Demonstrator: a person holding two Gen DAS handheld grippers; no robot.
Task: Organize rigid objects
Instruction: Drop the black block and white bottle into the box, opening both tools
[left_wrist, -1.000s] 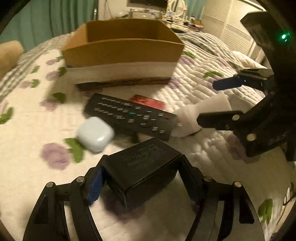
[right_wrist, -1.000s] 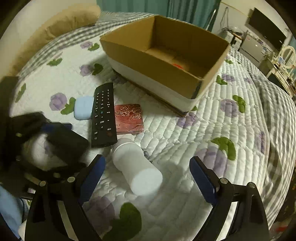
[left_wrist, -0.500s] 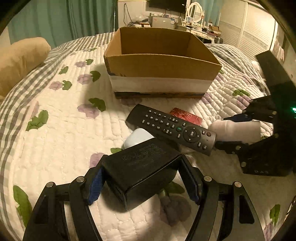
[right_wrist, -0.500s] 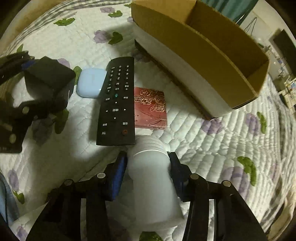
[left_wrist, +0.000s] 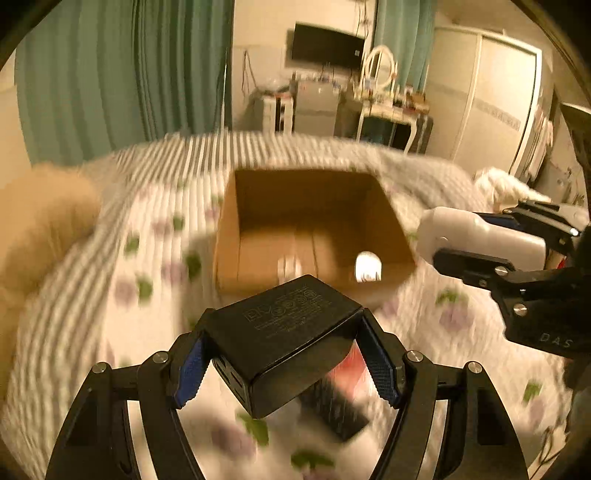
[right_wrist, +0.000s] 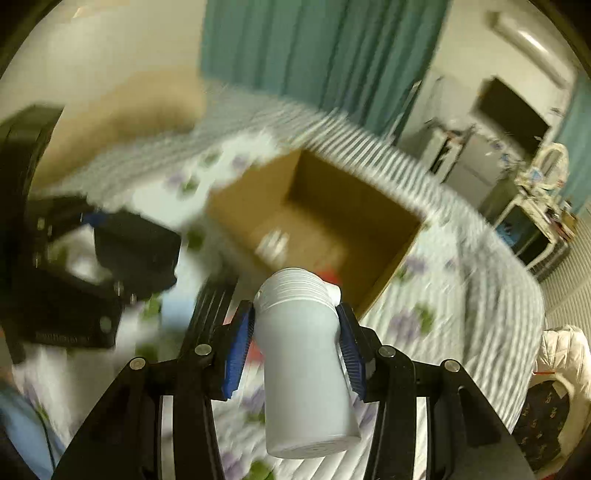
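My left gripper (left_wrist: 286, 363) is shut on a black box (left_wrist: 284, 339) and holds it in the air just before the open cardboard box (left_wrist: 314, 236). My right gripper (right_wrist: 295, 341) is shut on a white bottle (right_wrist: 303, 365), also lifted, near the cardboard box's (right_wrist: 314, 225) front corner. The bottle also shows in the left wrist view (left_wrist: 476, 236) at the right, and the black box shows in the right wrist view (right_wrist: 136, 254) at the left. The black remote (left_wrist: 334, 410) and a red card (left_wrist: 349, 373) lie blurred on the bed below.
The flowered quilt (left_wrist: 140, 295) covers the bed. A tan pillow (left_wrist: 37, 221) lies at the left. A small pale object (left_wrist: 367, 266) sits inside the cardboard box. Green curtains (left_wrist: 122, 74) and a dresser (left_wrist: 373, 110) stand beyond the bed.
Both grippers have lifted off the bed and moved toward the cardboard box, each carrying its object. The right gripper closed on the white bottle a moment ago. The views are now motion-blurred.
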